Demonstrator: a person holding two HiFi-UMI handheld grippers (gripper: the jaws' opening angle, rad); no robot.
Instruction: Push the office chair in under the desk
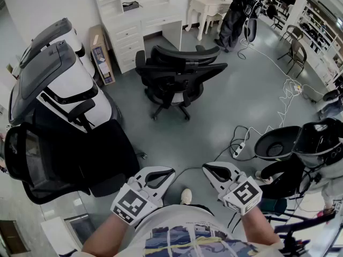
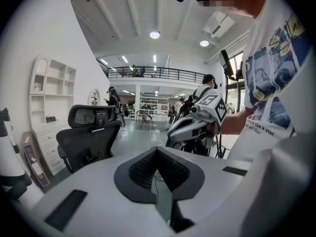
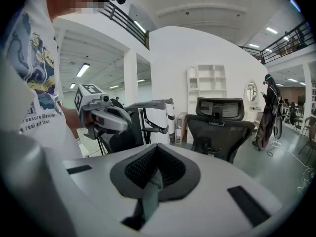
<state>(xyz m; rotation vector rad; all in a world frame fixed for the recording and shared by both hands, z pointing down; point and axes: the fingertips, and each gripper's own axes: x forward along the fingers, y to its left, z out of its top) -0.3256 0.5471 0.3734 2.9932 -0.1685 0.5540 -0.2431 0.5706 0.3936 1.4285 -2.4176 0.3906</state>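
Note:
The black mesh office chair (image 1: 177, 79) stands on the grey floor a little in front of the white desk (image 1: 142, 23), its backrest turned toward me and its seat toward the desk. I hold both grippers low and close to my body, far from the chair. The left gripper (image 1: 167, 172) is shut and empty. So is the right gripper (image 1: 208, 169). From the left gripper view the chair (image 2: 89, 137) is at the left and the right gripper (image 2: 197, 125) beside it. In the right gripper view the chair (image 3: 219, 132) is at the right and the left gripper (image 3: 106, 117) at the left.
Two large white and grey recliner chairs (image 1: 53, 74) and a black mesh chair (image 1: 64, 159) crowd the left. A cardboard box (image 1: 101, 55) leans by the desk. Cables and a power strip (image 1: 240, 146) trail on the floor at the right, near a black round seat (image 1: 278, 143). A golf bag (image 1: 236, 15) stands at the back.

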